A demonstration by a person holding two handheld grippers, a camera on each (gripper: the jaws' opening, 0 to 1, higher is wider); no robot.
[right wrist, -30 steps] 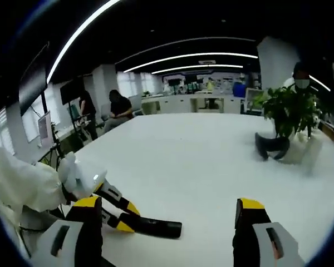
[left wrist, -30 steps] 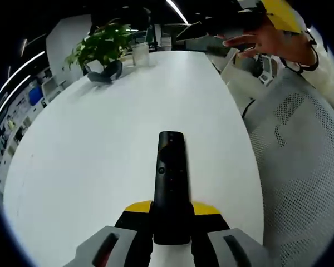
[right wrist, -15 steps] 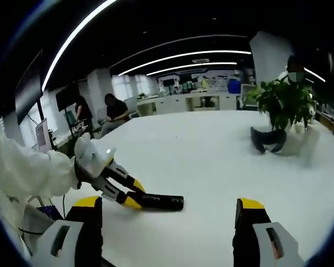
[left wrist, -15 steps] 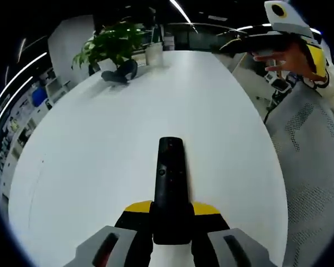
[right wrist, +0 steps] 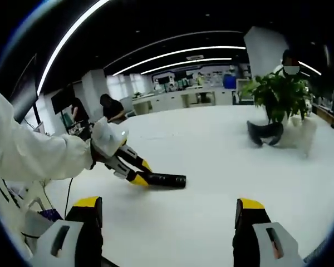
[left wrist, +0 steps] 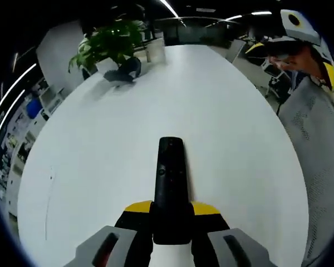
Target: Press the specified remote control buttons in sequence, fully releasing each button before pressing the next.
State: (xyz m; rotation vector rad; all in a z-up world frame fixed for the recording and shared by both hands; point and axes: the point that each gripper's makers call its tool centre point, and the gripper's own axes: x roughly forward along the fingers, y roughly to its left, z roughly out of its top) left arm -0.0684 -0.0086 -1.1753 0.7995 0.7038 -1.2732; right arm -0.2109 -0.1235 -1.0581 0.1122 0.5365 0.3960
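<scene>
White and broad, a rounded table [left wrist: 100, 139] sits in an open office lit by long ceiling light strips [right wrist: 172, 53]. At the table's far end stands a leafy green plant [left wrist: 108, 41], with a dark curved object [left wrist: 125, 69] lying at its base and a pale cup [left wrist: 155, 51] just beside it. In the left gripper view, the left gripper [left wrist: 171, 222] has its yellow-tipped jaws clenched on the near end of a remote [left wrist: 171, 183]. That remote is a slim black bar, long and narrow with rounded corners; it points straight away from the camera over the tabletop, and a small round button shows on its upper face near the far end, with other markings too small to read. The same remote [right wrist: 162, 179] appears in the right gripper view as a dark stick lying low over the table, held by the left gripper [right wrist: 139, 173], which a white sleeve [right wrist: 39, 158] carries in from the left. The right gripper [right wrist: 167, 222] hangs above the table with its jaws spread wide apart and nothing between them, well apart from the remote. It also shows at the upper right of the left gripper view [left wrist: 270, 49], raised off the table's edge beside a white mesh chair [left wrist: 320, 144]. People [right wrist: 108, 105] sit in the background near desks.
</scene>
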